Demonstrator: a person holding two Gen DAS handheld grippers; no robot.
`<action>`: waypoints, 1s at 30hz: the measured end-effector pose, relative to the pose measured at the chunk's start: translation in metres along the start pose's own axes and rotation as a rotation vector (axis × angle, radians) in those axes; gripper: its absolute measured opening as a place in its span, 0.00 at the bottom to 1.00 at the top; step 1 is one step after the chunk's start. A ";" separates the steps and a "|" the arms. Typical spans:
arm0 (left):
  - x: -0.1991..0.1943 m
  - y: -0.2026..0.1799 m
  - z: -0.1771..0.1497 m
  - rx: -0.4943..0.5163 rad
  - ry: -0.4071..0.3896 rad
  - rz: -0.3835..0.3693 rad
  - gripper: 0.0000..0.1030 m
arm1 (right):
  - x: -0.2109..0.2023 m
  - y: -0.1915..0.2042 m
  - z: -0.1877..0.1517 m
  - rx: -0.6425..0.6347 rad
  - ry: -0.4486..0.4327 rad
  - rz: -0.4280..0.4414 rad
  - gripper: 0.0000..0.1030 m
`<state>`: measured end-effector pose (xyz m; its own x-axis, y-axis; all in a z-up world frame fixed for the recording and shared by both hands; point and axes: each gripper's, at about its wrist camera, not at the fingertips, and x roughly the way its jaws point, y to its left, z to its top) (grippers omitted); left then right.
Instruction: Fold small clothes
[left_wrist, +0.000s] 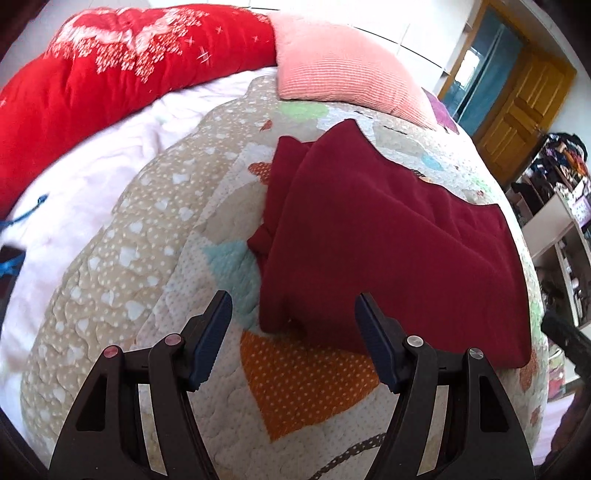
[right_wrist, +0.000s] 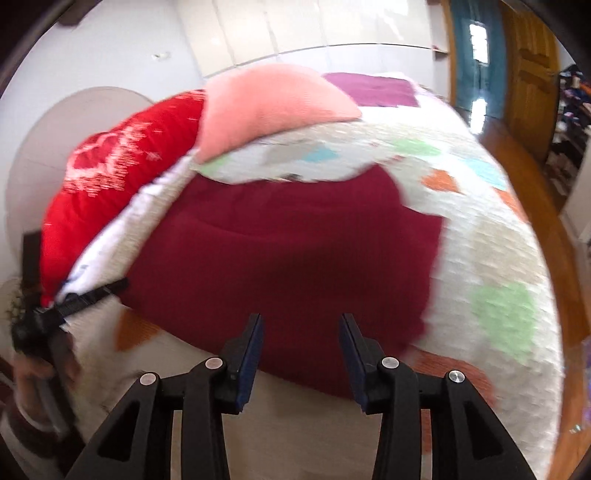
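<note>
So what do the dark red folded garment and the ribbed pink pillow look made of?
The dark red folded garment looks like soft matte knit or fleece: no sheen, rounded folds. The ribbed pink pillow appears to be corduroy-like or ribbed knit fabric, shown by fine parallel lines; exact fibre can't be told.

Soft daylight is filling both views, brightest beyond the fingertips, and only faint shadows are falling under the fingers. The right wrist view is smearing with motion blur, while the left is staying sharp. Fisheye curvature is bending and darkening every edge.
</note>
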<state>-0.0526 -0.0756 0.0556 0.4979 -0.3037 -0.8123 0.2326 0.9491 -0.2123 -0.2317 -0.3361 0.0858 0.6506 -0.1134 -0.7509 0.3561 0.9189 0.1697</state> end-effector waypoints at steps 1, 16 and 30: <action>0.002 0.002 0.001 -0.002 -0.004 -0.002 0.67 | 0.007 0.013 0.008 -0.015 -0.008 0.030 0.39; 0.050 0.030 0.026 -0.062 -0.036 -0.066 0.67 | 0.160 0.132 0.133 0.010 0.068 0.186 0.45; 0.055 0.038 0.032 -0.081 -0.027 -0.104 0.67 | 0.246 0.169 0.155 -0.077 0.190 0.053 0.08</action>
<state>0.0107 -0.0590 0.0202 0.4972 -0.4022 -0.7688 0.2166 0.9156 -0.3389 0.0925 -0.2671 0.0290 0.5257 0.0021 -0.8507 0.2676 0.9488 0.1677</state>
